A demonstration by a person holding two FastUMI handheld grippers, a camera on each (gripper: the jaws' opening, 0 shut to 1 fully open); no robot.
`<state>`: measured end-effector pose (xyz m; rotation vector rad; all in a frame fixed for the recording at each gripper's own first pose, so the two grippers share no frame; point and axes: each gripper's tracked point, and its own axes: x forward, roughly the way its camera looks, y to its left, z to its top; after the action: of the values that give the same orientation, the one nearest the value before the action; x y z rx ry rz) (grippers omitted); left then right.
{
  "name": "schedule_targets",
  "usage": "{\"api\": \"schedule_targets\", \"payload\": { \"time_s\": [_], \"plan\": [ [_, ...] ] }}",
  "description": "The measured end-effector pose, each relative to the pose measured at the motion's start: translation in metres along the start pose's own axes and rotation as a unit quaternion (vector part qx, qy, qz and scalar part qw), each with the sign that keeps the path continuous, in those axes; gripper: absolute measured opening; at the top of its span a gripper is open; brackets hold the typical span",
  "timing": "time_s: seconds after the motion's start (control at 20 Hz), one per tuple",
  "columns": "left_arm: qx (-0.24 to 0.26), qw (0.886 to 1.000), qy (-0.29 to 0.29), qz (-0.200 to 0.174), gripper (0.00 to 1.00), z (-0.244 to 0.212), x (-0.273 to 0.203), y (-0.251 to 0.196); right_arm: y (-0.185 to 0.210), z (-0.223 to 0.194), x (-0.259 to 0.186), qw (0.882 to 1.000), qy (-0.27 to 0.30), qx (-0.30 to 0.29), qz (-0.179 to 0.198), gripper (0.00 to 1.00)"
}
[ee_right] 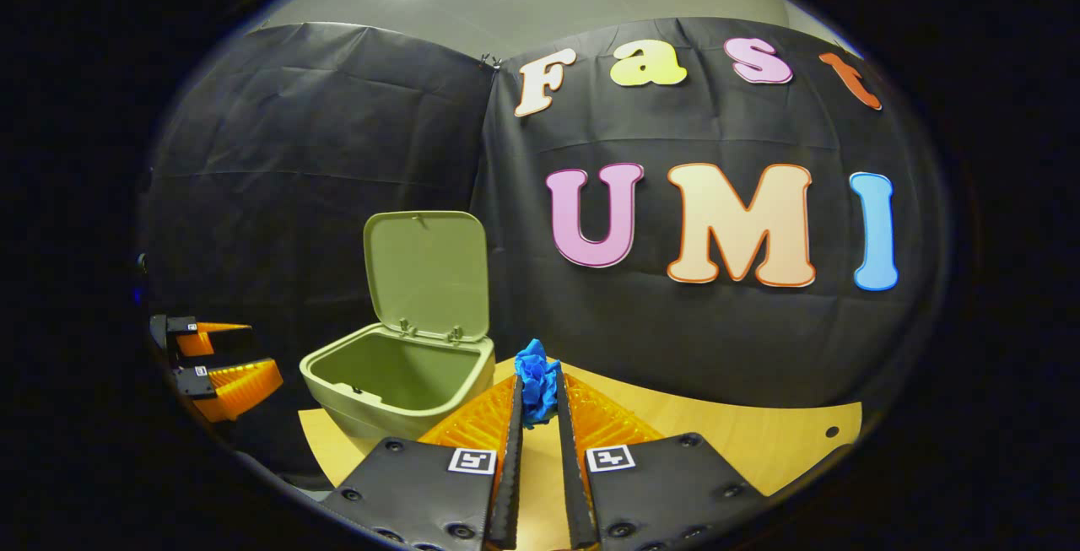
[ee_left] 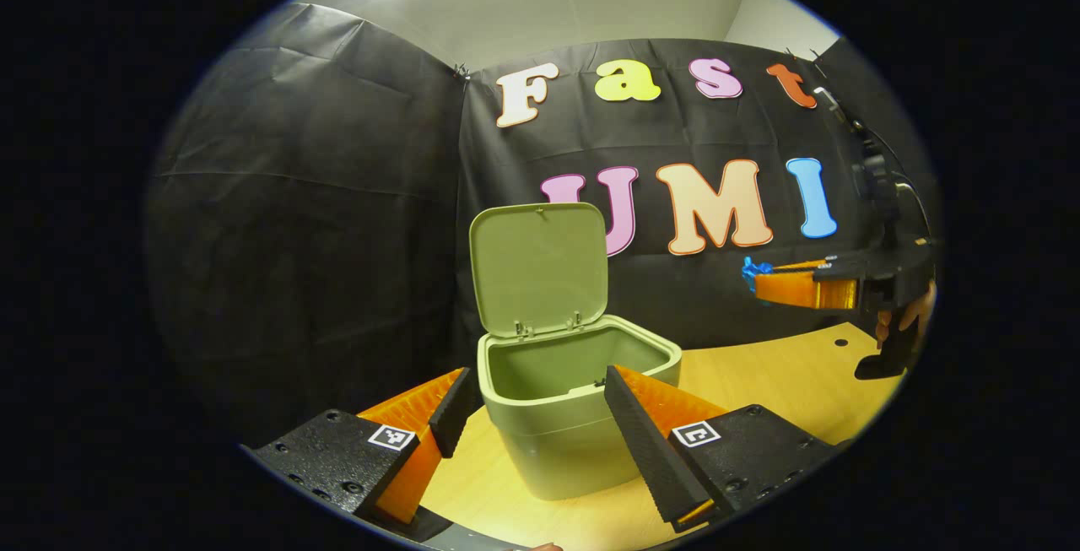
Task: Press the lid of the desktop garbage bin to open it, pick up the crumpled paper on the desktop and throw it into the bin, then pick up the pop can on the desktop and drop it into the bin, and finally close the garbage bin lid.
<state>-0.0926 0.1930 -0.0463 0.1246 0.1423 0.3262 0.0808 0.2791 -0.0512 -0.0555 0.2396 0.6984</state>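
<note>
Right tongs (ee_right: 537, 416) clamped on blue paper (ee_right: 537, 382), raised beside open bin (ee_right: 396, 382). Left tongs (ee_left: 531, 416) spread wide, straddling bin on worktop (ee_left: 785, 382). Step 2 underway; next, carry over opening, release.

Bin (ee_right: 396, 395) mouth open and unobstructed from above; inside looks bare as far as visible. Lid (ee_right: 428, 274) upright at the bin's rear edge, walling off approach from behind. Booth wall close behind the bin, little room there. Left tongs (ee_left: 531, 403) spread wide just before the bin's front wall, one finger to each side of it, occupying that approach. Right tongs (ee_right: 537, 403) beside the bin and raised off the bench (ee_right: 742, 441), pinching blue crumpled paper (ee_right: 537, 382). Bare bench surface on that side of the bin.
</note>
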Motion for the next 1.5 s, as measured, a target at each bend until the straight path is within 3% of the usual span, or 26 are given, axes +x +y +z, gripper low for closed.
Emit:
{"api": "schedule_targets", "payload": {
  "time_s": [0.2,0.25,0.35,0.4,0.45,0.6,0.65,0.75,0.8,0.85,1.1,1.2,1.5],
  "plan": [
    [0.004,1.000,0.017,0.011,0.95,-0.015,-0.007,0.021,0.043,0.002,0.026,0.999,-0.001,-0.009,0.031,0.23],
    [0.005,1.000,0.020,0.014,0.99,-0.019,-0.007,0.027,0.052,0.001,0.033,0.999,0.002,-0.011,0.038,0.24],
    [0.007,0.999,0.025,0.022,0.95,-0.024,-0.009,0.038,0.069,-0.002,0.045,0.999,0.006,-0.013,0.049,0.24],
    [0.009,0.999,0.026,0.025,0.99,-0.024,-0.009,0.044,0.077,-0.005,0.050,0.998,0.009,-0.012,0.055,0.24],
    [0.010,0.999,0.027,0.030,0.95,-0.027,-0.011,0.051,0.086,-0.007,0.057,0.998,0.014,-0.010,0.061,0.23],
    [0.017,0.999,0.033,0.040,0.99,-0.033,-0.013,0.065,0.107,-0.010,0.071,0.997,0.016,-0.008,0.076,0.24],
    [0.019,0.998,0.035,0.041,0.95,-0.035,-0.013,0.068,0.112,-0.009,0.073,0.997,0.016,-0.007,0.080,0.23],
    [0.016,0.998,0.035,0.040,0.99,-0.034,-0.013,0.066,0.119,-0.004,0.076,0.997,0.008,0.001,0.082,0.60],
    [0.015,0.999,0.035,0.037,0.95,-0.033,-0.011,0.064,0.118,-0.004,0.076,0.997,0.001,0.002,0.081,0.79],
    [0.016,0.999,0.034,0.035,0.95,-0.034,-0.011,0.060,0.115,-0.002,0.075,0.997,-0.004,0.000,0.076,0.98],
    [0.012,1.000,0.022,-0.005,0.95,-0.026,0.001,0.019,0.071,-0.005,0.048,0.999,-0.010,-0.009,0.036,0.98],
    [0.008,0.999,0.021,-0.029,0.99,-0.025,0.006,-0.004,0.041,-0.007,0.032,1.000,-0.011,-0.005,0.011,0.98],
    [-0.001,0.995,0.018,-0.101,0.95,-0.021,0.014,-0.079,-0.050,-0.019,-0.020,0.997,-0.003,0.012,-0.073,0.99]
  ]
}}
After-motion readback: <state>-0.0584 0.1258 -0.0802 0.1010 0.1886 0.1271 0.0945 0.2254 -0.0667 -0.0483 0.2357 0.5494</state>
